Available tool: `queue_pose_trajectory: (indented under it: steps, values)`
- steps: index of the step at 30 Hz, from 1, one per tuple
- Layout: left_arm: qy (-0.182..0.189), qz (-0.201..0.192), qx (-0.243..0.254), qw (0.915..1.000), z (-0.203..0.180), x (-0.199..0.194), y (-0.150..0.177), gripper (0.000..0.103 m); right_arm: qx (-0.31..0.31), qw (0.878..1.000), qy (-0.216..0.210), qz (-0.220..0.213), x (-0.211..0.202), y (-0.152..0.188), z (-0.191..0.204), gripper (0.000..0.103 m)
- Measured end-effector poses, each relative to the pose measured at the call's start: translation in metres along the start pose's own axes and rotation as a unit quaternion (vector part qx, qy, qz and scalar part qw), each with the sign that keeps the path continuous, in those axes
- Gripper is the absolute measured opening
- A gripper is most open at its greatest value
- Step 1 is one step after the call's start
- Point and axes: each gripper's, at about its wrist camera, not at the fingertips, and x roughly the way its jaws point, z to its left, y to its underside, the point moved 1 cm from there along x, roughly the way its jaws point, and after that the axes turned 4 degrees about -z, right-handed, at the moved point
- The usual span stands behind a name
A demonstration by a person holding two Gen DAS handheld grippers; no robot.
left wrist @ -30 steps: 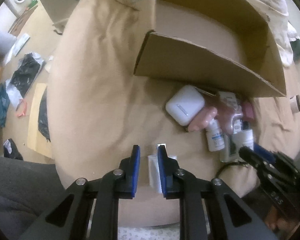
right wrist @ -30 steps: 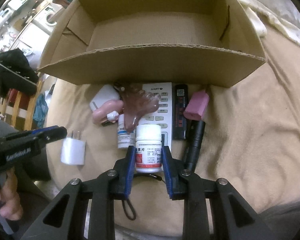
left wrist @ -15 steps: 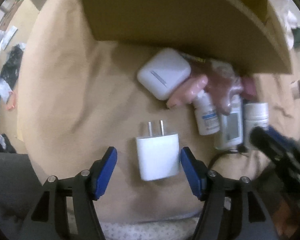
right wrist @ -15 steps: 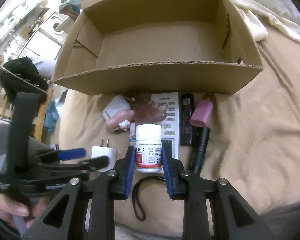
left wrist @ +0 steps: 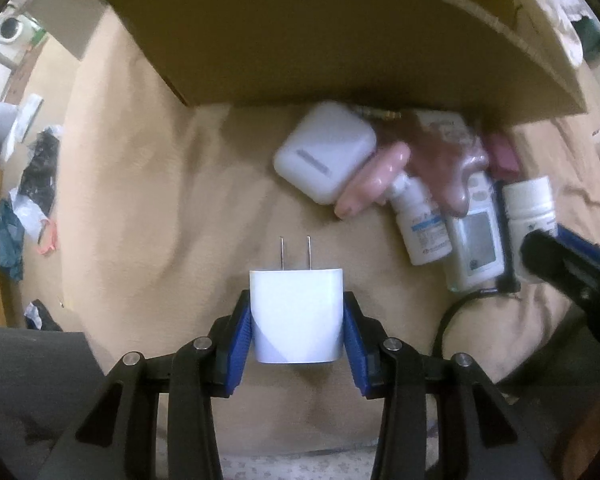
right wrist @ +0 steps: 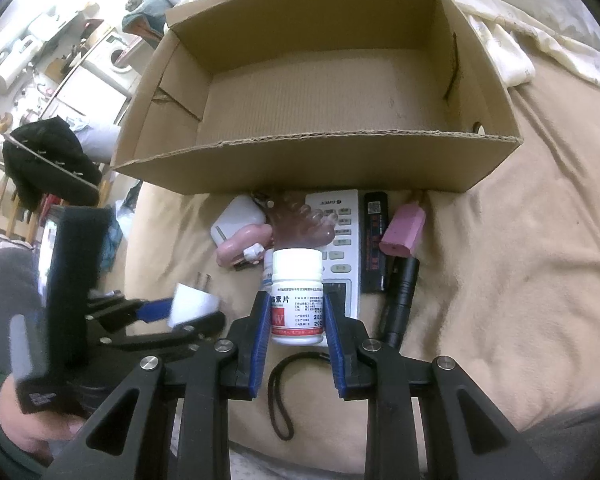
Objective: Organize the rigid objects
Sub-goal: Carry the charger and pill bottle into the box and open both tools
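1. The left hand-held gripper point(left wrist: 298, 334) points straight down at the beige blanket point(left wrist: 172, 208). Its blue pads point(left wrist: 242, 344) sit against both sides of a white two-prong wall charger point(left wrist: 297, 314); the jaws have just been closing on it.
2. The charger's prongs point to 12 o'clock, toward the open brown cardboard box point(right wrist: 320, 92).
3. The right hand-held gripper point(right wrist: 298, 322) is clamped narrowly on a white plastic pill bottle with a red-and-white label point(right wrist: 298, 292), cap toward 12 o'clock.
4. In the left wrist view, the clutter lies at 1 to 2 o'clock of the charger: a white rounded earbud case point(left wrist: 326, 158), a pink rounded toy point(left wrist: 374, 180) touching it, and a small white dropper bottle with a blue label point(left wrist: 422, 226).
5. In the right wrist view, a white remote control with grey buttons point(right wrist: 340, 240) lies under the held bottle. At 1 o'clock sit a black rectangular bar point(right wrist: 375, 240), a pink rectangular block point(right wrist: 404, 232) and a black cylindrical flashlight point(right wrist: 400, 300).
6. A black wrist cord loop point(right wrist: 284, 396) lies at 6 o'clock of the bottle.
7. The box holds nothing visible; every item rests just in front of its near wall.
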Motion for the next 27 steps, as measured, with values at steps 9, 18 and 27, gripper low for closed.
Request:
queue_pose_trajectory:
  steps: [9,18,27]
  values:
    - [0.010,-0.110,0.018,0.9937,-0.006,-0.091,-0.023,0.038,0.008,0.999,-0.015,-0.047,-0.026,-0.003,0.001,0.028]
    - [0.029,-0.169,0.073,0.9825,-0.019,-0.151,-0.063,0.038,0.010,0.993,-0.020,-0.115,-0.067,-0.033,-0.001,0.028]
    - [0.014,-0.184,0.102,0.9776,-0.025,-0.140,-0.105,0.038,-0.017,0.990,0.004,-0.141,-0.068,-0.089,-0.001,0.028]
